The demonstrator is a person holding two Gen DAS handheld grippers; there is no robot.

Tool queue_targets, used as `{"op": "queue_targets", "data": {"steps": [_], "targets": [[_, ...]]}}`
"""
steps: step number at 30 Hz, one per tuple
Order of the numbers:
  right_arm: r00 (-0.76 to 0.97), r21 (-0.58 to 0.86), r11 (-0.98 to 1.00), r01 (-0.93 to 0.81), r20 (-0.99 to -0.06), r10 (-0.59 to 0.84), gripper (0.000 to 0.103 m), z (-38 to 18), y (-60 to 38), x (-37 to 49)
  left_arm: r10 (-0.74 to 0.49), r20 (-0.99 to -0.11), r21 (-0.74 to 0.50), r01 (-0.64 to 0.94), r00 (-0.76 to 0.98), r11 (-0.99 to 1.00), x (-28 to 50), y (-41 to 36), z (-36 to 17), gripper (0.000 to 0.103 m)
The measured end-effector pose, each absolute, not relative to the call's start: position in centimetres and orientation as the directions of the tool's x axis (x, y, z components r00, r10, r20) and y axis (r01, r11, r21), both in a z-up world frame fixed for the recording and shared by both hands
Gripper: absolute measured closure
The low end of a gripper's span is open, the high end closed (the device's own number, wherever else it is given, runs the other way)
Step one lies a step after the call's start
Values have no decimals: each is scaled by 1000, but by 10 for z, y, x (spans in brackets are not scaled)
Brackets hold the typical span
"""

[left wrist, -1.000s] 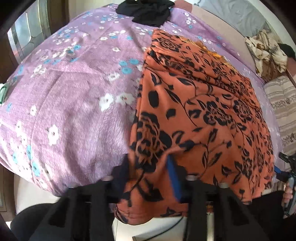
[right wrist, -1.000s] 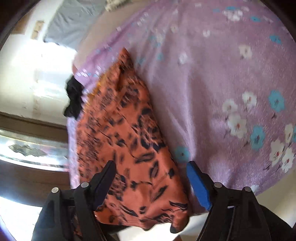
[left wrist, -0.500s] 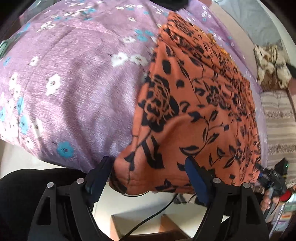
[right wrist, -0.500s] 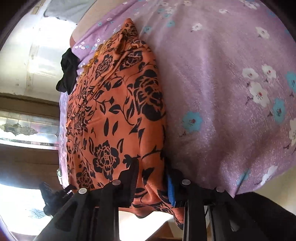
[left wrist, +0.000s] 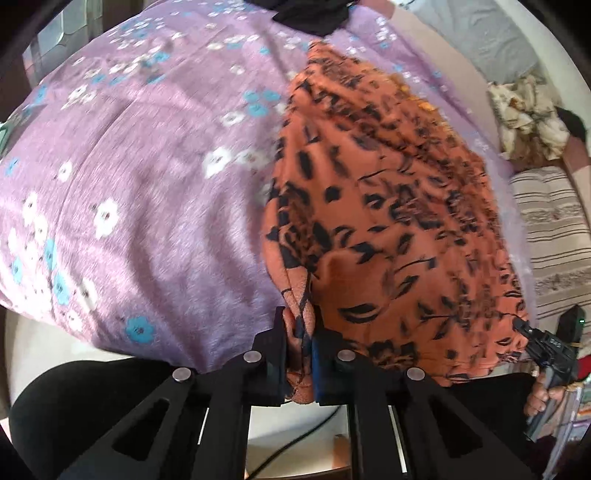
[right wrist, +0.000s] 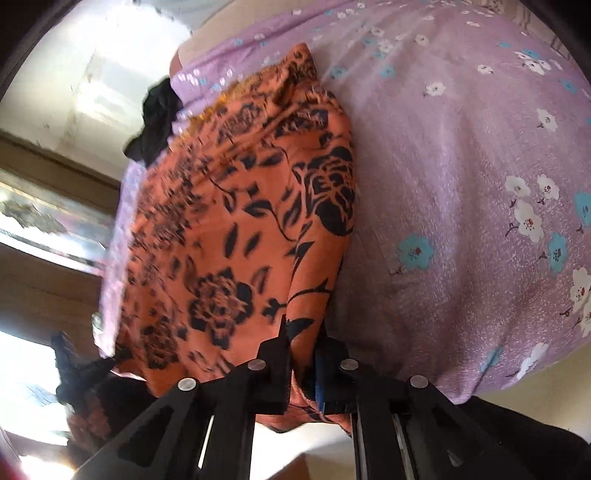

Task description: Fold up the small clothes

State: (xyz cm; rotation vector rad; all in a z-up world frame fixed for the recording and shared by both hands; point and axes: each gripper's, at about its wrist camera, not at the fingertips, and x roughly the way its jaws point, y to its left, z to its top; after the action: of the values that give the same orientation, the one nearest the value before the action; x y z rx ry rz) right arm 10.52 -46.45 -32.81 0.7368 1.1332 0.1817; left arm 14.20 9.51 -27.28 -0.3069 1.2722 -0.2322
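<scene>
Left gripper (left wrist: 300,345): jaws closed tight on a bunched fold of the orange floral garment (left wrist: 388,221) at its near left corner; cloth pinched between the black pad and the blue pad (left wrist: 317,363), a bit of fabric hanging out below the pads. Right gripper (right wrist: 303,354): jaws also clamped on the same garment, at its near right corner, fabric squeezed between the pads and hanging below. Both grips sit right at the near edge of the bed.

Garment lies spread on the purple flowered bedsheet (left wrist: 140,192), running from the near edge toward the far edge, wrinkled at the far end. Black cloth (left wrist: 314,14) bunched at the far edge of the bed, just beyond the garment's far end. In the left view the right gripper's tip touches the garment's right corner, with the person's hand (left wrist: 539,398) on its handle. Image blurry, motion smear on the print.
</scene>
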Motion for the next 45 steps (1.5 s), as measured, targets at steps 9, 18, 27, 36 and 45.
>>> {"op": "queue_targets", "data": {"steps": [9, 18, 27, 36, 45], "targets": [[332, 604, 735, 308, -792, 512, 79, -344, -468, 108, -345, -917, -349, 19, 198, 937, 149, 88, -290, 53], [298, 542, 817, 196, -827, 477, 91, -344, -443, 111, -382, -896, -379, 55, 225, 924, 158, 85, -287, 94], [464, 678, 719, 152, -691, 554, 94, -286, -470, 147, -531, -800, -519, 122, 279, 846, 205, 108, -229, 94], [716, 765, 622, 164, -526, 458, 94, -232, -519, 300, -553, -744, -572, 71, 375, 817, 388, 114, -189, 93], [731, 832, 365, 417, -546, 410, 48, -356, -559, 395, -484, -739, -590, -104, 468, 801, 500, 90, -287, 81]]}}
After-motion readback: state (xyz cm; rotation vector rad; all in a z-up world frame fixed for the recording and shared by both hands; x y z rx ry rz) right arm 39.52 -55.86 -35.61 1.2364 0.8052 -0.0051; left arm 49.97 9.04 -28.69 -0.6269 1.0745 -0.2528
